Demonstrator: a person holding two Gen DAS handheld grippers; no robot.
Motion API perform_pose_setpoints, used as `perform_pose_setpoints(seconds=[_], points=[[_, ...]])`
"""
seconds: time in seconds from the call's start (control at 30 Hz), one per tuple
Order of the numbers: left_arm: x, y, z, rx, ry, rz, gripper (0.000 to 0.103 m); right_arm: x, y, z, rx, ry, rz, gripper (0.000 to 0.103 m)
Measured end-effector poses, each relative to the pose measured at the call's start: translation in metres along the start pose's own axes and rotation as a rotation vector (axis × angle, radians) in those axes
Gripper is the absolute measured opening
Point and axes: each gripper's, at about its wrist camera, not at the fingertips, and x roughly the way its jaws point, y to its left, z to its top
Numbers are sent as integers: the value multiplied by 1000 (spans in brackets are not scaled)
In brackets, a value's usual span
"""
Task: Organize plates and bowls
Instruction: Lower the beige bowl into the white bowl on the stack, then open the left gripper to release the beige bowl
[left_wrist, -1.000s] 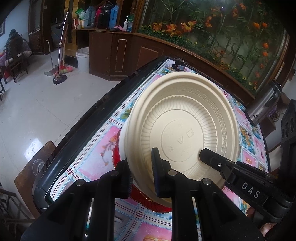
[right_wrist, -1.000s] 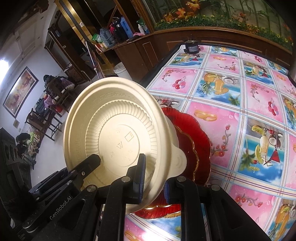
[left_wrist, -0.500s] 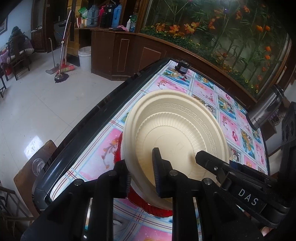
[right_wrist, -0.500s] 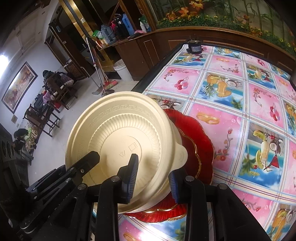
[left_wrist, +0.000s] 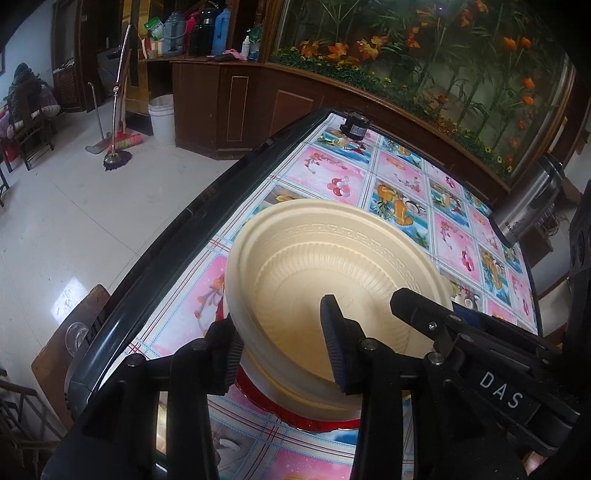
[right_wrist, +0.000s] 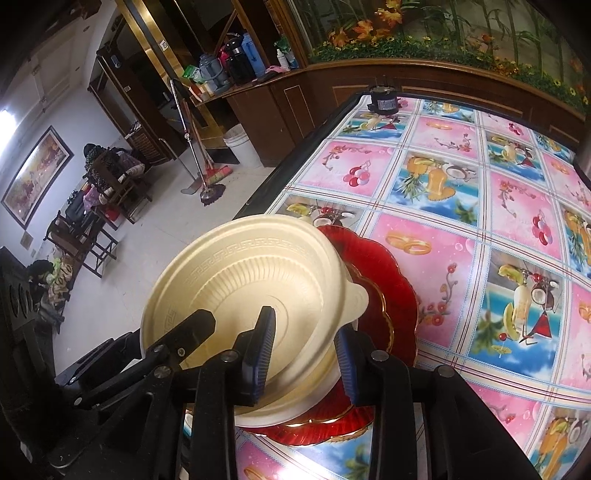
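Observation:
A cream plastic bowl (left_wrist: 332, 273) sits upright on a stack of red plates (left_wrist: 317, 424) near the table's left edge. It also shows in the right wrist view (right_wrist: 243, 280), on the red plates (right_wrist: 384, 288). My left gripper (left_wrist: 280, 350) is open, its fingers straddling the bowl's near rim without clamping it. My right gripper (right_wrist: 306, 350) is open too, its fingers either side of the bowl's near rim. Another cream bowl seems nested under the top one.
The table has a bright fruit-print cloth (right_wrist: 480, 206) and a dark raised edge (left_wrist: 177, 236). A small black device (right_wrist: 384, 99) stands at the far end. A steel flask (left_wrist: 528, 199) stands at the right. A wooden chair (left_wrist: 62, 347) is beside the table.
The bowl was held tilted up by both grippers; it has been lowered flat onto the red plates. Both grippers have opened and let go of its rim.

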Motion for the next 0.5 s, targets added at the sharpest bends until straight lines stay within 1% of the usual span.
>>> perform_pose_setpoints(seconds=[0.07,0.17,0.23,0.3,0.5], points=[[0,-2,-1,2,2,6,39,-2,2,0,-10,-8,-17,33],[-2,0,-3,2,-16,38,52,-5,4,2,-36,-33,-86,39],[-6,4,-3,-13,-36,51,64,-8,3,3,-35,-40,-98,42],[-8,5,-2,-18,-49,51,67,-8,2,3,-30,-41,-101,42],[-10,5,-2,-11,-56,55,67,-7,-1,-1,-26,-36,-97,43]])
